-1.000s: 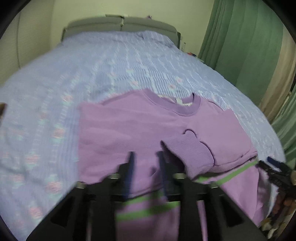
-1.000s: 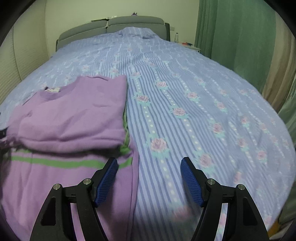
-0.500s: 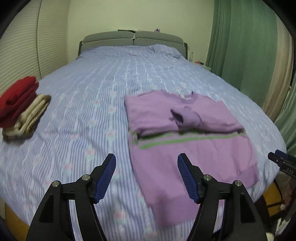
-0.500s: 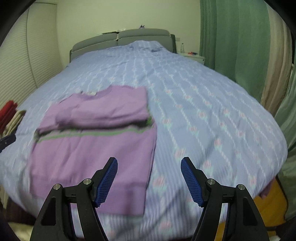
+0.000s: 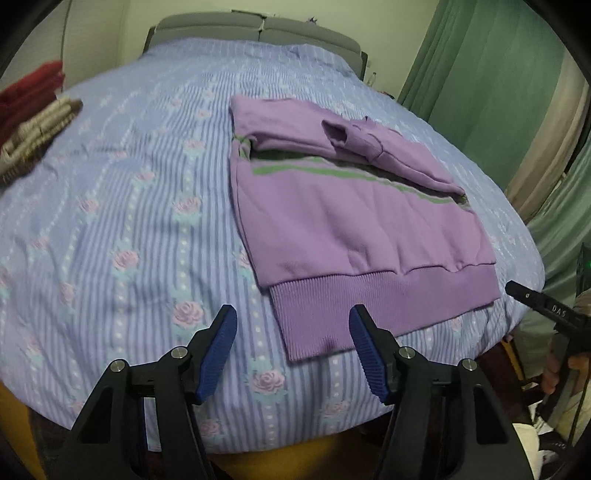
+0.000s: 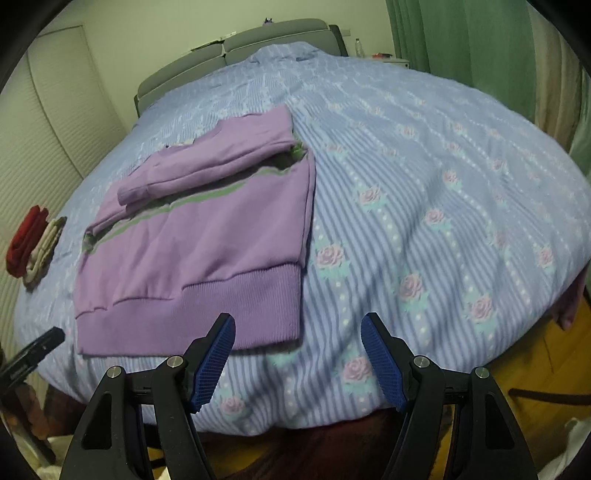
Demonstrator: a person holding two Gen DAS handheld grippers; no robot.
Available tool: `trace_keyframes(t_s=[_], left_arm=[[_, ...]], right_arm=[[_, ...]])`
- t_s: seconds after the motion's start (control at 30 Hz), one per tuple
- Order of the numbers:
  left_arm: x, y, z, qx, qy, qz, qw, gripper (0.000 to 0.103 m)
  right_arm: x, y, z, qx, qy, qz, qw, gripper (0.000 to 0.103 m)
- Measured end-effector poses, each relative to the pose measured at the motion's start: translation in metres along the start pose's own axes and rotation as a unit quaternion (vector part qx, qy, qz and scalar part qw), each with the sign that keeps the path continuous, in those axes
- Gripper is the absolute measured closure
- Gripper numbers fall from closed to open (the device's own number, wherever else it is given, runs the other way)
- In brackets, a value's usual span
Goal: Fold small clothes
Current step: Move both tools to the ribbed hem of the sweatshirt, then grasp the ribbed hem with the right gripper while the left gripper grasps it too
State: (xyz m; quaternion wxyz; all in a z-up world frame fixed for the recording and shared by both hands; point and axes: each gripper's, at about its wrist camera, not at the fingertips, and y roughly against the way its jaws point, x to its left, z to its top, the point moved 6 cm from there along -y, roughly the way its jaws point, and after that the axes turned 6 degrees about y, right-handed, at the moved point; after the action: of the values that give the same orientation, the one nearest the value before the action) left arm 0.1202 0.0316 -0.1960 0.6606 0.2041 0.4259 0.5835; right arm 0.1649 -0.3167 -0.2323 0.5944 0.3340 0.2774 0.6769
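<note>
Two grippers pulled well back from the purple sweater point(image 5: 354, 229) compared with a second ago; then, left gripper point(image 5: 291, 350) sat right over the folded sleeve cuff with jaws nearly together, now hovers off the near bed edge, jaws apart but closing slightly, nothing between the blue pads. Right gripper point(image 6: 297, 356) likewise backed away toward the foot of the bed, jaws wide and unchanged, empty, pads off the cloth.

Sweater lying flat on the striped floral bedspread point(image 5: 122, 206), collar end toward the headboard point(image 5: 258, 31), both sleeves laid across the chest, green stripe point(image 5: 332, 175) showing below them, ribbed hem point(image 5: 369, 310) nearest the cameras. Hem corner just ahead of the left gripper in the left view; the other hem corner just ahead and left of the right gripper's left finger in the right view.

Reading: sleeve folds look done, retreat to the hem suggests a bottom-to-collar fold comes next, one gripper per corner. Not yet started.

Stack of folded clothes, red over beige point(image 6: 31, 247), at the far left of the bed.

Hard to make out: collar mostly hidden behind the sleeves; dark gap under the sleeve layer unreadable; left view soft with motion blur; bed's near edge and floor cut off by gripper bodies; person seen only as a hand at the right margin of the left view.
</note>
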Motion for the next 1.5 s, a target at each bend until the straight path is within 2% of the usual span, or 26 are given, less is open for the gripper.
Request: trace_keyframes(t_s=[0.17,0.27,0.47,0.73,0.8,0.87,0.9,0.93,0.97,1.1,1.17,1.33,1.5], left_arm=[[0.001,-0.016,-0.005,0.029,0.028,-0.039,0.9984,0.047],[0.007,-0.029,-0.009,0.05,0.048,-0.051,0.9963,0.053],[0.007,-0.043,-0.004,0.058,0.061,-0.08,0.9932,0.053],[0.005,-0.051,0.002,0.059,0.073,-0.1,0.9905,0.051],[0.004,-0.05,0.002,0.06,0.07,-0.096,0.9911,0.057],[-0.002,-0.045,0.002,0.061,0.059,-0.109,0.9904,0.077],[-0.004,-0.045,0.002,0.061,0.052,-0.111,0.9906,0.08],[-0.007,-0.043,0.002,0.06,0.045,-0.111,0.991,0.085],[-0.009,-0.04,0.003,0.056,0.041,-0.11,0.9915,0.087],[-0.018,-0.015,0.014,0.025,0.039,-0.116,0.9921,0.089],[-0.023,0.004,0.023,0.001,0.037,-0.123,0.9917,0.09],[-0.031,0.04,0.048,-0.047,0.053,-0.111,0.9913,0.094],[-0.035,0.057,0.076,-0.081,0.075,-0.109,0.9878,0.095]], right_arm=[[0.006,-0.005,0.001,-0.008,0.009,0.018,1.0,0.033],[0.007,-0.01,0.003,-0.011,0.022,0.009,1.0,0.035],[0.016,-0.025,0.004,-0.002,0.026,0.048,0.998,0.042],[0.016,-0.055,0.002,0.027,0.013,0.067,0.997,0.042],[0.017,-0.055,0.003,0.028,0.014,0.07,0.997,0.048],[0.019,-0.054,0.003,0.03,0.019,0.075,0.997,0.066],[0.019,-0.051,0.003,0.03,0.02,0.079,0.996,0.072],[0.02,-0.049,0.003,0.032,0.018,0.088,0.995,0.083],[0.02,-0.046,0.004,0.035,0.013,0.094,0.995,0.087],[0.017,-0.031,0.008,0.028,-0.011,0.107,0.994,0.089],[0.019,-0.015,0.013,0.011,-0.017,0.114,0.993,0.09],[0.019,0.026,0.039,-0.051,-0.039,0.128,0.99,0.092],[0.018,0.044,0.062,-0.082,-0.068,0.153,0.982,0.093]])
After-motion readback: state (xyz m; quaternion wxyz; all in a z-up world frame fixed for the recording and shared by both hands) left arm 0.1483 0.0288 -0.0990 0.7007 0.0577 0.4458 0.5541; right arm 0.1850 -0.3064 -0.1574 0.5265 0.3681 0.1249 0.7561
